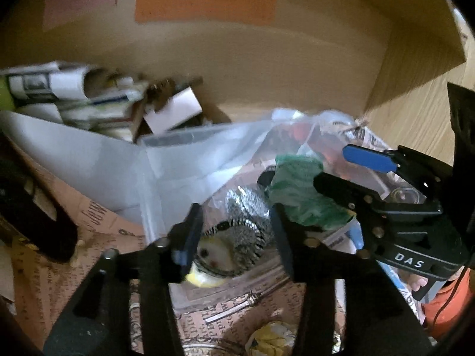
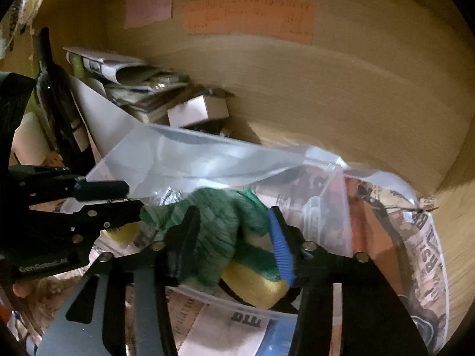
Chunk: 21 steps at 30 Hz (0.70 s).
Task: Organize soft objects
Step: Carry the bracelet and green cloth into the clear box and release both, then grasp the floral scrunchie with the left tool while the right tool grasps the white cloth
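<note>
A clear plastic bag lies open on a newspaper-lined shelf. A green knitted cloth and a yellow sponge with a green pad sit at its mouth. My right gripper is open around the green cloth. In the left wrist view my left gripper is open over a steel wool scrubber and a yellow sponge inside the bag. The right gripper shows at right beside the green cloth. The left gripper appears at left in the right wrist view.
A stack of papers and small boxes lies at the back left. A white box sits behind the bag. Pink, green and orange notes are on the wooden back wall. Newspaper covers the shelf floor.
</note>
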Tool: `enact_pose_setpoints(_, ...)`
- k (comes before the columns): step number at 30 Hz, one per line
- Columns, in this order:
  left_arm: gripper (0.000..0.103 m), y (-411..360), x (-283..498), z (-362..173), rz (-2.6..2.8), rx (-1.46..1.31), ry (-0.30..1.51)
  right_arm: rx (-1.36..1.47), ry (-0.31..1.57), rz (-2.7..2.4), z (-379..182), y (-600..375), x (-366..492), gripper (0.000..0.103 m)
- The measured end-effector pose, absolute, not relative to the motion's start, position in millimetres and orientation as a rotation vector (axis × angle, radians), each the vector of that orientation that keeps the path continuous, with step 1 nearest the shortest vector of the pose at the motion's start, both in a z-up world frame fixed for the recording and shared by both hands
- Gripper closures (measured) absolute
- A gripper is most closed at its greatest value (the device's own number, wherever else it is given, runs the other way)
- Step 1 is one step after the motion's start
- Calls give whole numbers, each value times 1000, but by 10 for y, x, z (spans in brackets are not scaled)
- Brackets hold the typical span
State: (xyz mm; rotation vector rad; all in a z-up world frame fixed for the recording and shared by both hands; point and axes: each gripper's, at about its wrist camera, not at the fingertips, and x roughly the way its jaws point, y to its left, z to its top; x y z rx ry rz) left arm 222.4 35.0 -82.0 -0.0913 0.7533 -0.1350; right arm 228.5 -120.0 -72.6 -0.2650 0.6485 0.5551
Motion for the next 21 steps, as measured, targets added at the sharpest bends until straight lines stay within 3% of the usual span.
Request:
enact_pose_setpoints(6, 27, 388, 1936, -527, -107, -73, 664, -237, 550, 548, -449, -1341, 2057, 24)
enact_pose_setpoints(10, 9, 422, 1669, -404, -93, -75, 615, -220, 508, 558, -335, -1439, 1864, 17)
enact_pose_setpoints(13, 3, 412, 1469, -380, -74, -56, 595, -217, 495, 572, -307, -1504, 1687, 15)
enact_pose_setpoints(21, 2, 370, 1141, -645, -77, -68, 664, -214, 515, 592, -506, -1604, 1255, 12)
